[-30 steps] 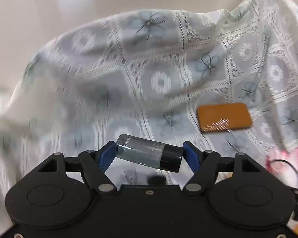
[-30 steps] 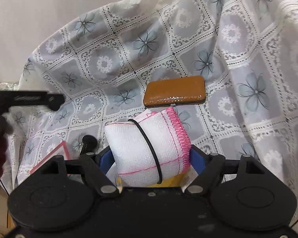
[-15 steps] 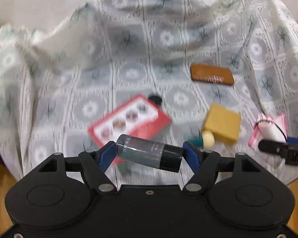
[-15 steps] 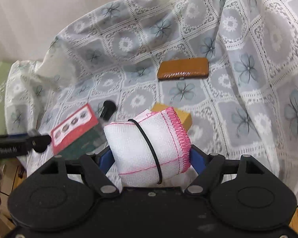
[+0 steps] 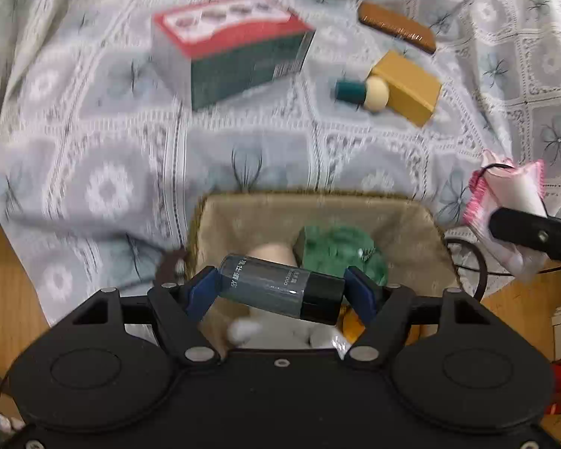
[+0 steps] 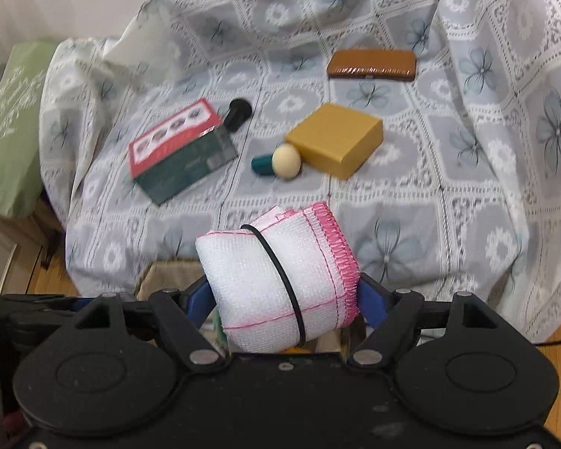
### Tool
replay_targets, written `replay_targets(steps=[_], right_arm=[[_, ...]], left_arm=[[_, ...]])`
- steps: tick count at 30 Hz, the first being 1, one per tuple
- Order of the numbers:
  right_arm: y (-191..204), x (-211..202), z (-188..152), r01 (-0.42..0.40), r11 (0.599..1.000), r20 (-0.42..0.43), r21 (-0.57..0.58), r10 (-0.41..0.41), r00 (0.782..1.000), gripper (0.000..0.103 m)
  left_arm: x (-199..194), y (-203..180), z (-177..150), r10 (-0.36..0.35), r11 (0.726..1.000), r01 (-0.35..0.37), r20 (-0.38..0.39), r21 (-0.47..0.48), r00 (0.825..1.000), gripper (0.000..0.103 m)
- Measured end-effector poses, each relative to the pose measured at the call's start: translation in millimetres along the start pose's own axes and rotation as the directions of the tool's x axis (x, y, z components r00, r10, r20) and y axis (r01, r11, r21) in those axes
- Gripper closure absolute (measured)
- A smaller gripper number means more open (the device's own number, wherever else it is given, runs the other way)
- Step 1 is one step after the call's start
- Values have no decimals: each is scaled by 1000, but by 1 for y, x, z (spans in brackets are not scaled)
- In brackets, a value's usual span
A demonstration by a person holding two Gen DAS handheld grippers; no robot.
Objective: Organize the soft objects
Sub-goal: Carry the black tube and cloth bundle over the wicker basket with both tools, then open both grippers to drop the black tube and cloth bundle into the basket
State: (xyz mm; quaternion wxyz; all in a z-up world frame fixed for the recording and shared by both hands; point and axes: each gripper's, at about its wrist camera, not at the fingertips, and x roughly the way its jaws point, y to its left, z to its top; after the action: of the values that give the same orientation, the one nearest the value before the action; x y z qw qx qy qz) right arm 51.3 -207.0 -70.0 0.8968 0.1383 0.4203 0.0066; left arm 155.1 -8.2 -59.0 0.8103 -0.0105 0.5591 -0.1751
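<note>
Left gripper [image 5: 280, 292]: its blue pads [image 5: 200, 293] are clamped end to end on a small grey bottle [image 5: 282, 292] with a black cap, held crosswise and slightly tilted, cap end lower. It hangs over a tan fabric basket [image 5: 422, 224] that sits just off the near edge of the cloth-covered surface. Inside the basket lie a green soft item [image 5: 336, 250], a pale item and something orange, partly hidden by the bottle and the gripper body.

Right gripper [image 6: 282, 292]: its jaws are pressed against both sides of a rolled white cloth [image 6: 276, 280] with pink stitched edging, bound by a black band [image 6: 280, 280]. The roll is held in the air above the near edge of the lace tablecloth [image 6: 448, 187]; a corner of the basket [image 6: 157, 277] shows just below and to the left of it. In the left wrist view this gripper and roll appear at the right, beside the basket.

On the tablecloth:
- A red-topped, dark green box [image 6: 179, 153] lies left of centre, with a black cap [image 6: 237, 112] just behind it.
- A teal-and-cream cylinder [image 6: 278, 162] lies touching a mustard-yellow block [image 6: 336, 144] near the middle.
- A brown case [image 6: 372, 65] lies toward the far edge, apart from the block.

A green cushion [image 6: 7, 123] rests off the left edge of the cloth.
</note>
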Motion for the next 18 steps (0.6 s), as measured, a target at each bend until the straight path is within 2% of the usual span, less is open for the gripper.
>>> replay_targets(steps=[4, 11, 18], right_arm=[[5, 3, -13, -11, 1000, -38, -20, 10, 999, 25], [12, 17, -25, -8, 998, -109, -57, 2, 994, 25], [24, 19, -30, -7, 993, -123, -122, -8, 992, 25]], left_arm=[[12, 3, -10, 24, 999, -24, -28, -21, 999, 35], [17, 0, -13, 68, 998, -68, -13, -13, 998, 35], [23, -2, -14, 88, 996, -88, -10, 2, 996, 35]])
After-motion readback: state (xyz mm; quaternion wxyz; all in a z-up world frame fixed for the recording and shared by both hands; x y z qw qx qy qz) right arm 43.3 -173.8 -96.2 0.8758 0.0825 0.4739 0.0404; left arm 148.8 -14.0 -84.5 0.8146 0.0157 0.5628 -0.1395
